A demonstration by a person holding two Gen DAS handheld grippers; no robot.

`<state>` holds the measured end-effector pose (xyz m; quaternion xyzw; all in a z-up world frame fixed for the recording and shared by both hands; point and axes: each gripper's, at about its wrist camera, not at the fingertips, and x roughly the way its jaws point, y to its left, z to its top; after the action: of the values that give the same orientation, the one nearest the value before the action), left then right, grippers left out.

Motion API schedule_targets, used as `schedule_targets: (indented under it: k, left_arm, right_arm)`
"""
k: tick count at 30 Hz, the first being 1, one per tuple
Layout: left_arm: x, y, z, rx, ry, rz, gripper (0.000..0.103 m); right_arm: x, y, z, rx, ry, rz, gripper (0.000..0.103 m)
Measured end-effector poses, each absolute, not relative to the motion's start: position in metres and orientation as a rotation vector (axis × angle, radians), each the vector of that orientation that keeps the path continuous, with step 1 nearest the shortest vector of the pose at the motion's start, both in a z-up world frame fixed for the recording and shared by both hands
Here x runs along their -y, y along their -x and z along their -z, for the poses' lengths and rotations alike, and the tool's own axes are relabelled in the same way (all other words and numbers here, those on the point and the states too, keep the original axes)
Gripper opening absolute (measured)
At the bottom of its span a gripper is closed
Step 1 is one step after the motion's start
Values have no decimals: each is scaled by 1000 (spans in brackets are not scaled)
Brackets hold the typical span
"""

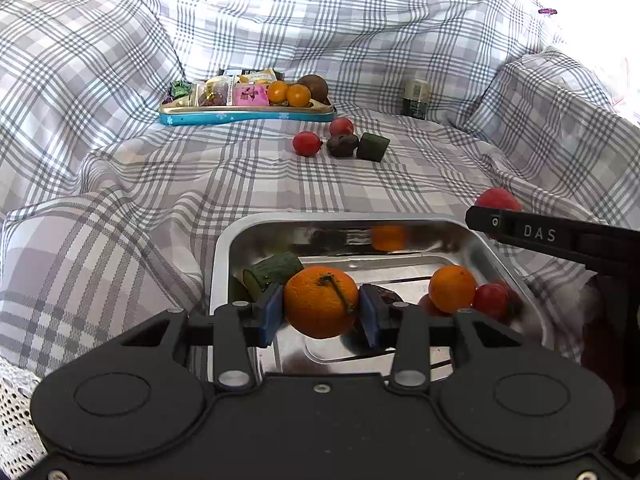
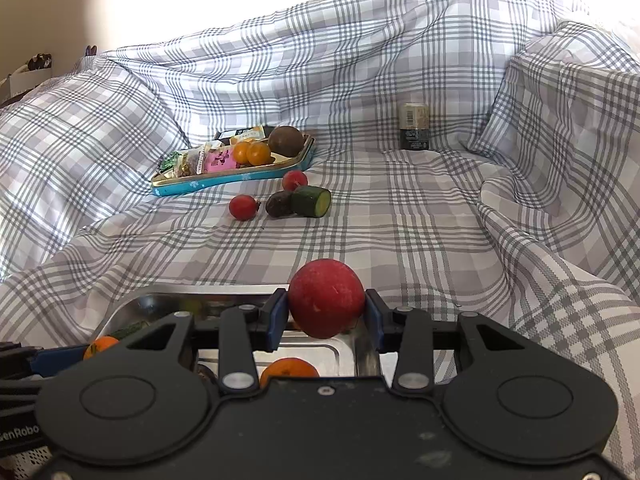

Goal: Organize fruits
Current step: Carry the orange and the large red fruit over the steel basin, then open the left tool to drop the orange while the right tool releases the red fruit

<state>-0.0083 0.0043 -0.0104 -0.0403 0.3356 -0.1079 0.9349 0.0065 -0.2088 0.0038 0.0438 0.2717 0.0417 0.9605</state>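
Below, metal tray (image 2: 362, 350) mostly hidden; right gripper (image 2: 326, 312) clamps red fruit (image 2: 324, 302), perhaps plum.

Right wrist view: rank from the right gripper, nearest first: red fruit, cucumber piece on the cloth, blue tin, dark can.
1. red fruit: between the pads of the right gripper, over the metal tray's far rim.
2. cucumber piece: mid-cloth, just left of centre.
3. blue tin: behind it, to the left.
4. dark can: upright at the back, right of centre.
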Motion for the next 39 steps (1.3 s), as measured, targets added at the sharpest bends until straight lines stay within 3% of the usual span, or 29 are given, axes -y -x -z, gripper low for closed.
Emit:
schedule_targets:
  k: [39]
  left_arm:
    - [-10, 6, 10, -688, 113, 213, 50]
  right_arm:
    - [208, -7, -3, -546, -103, -73, 43]
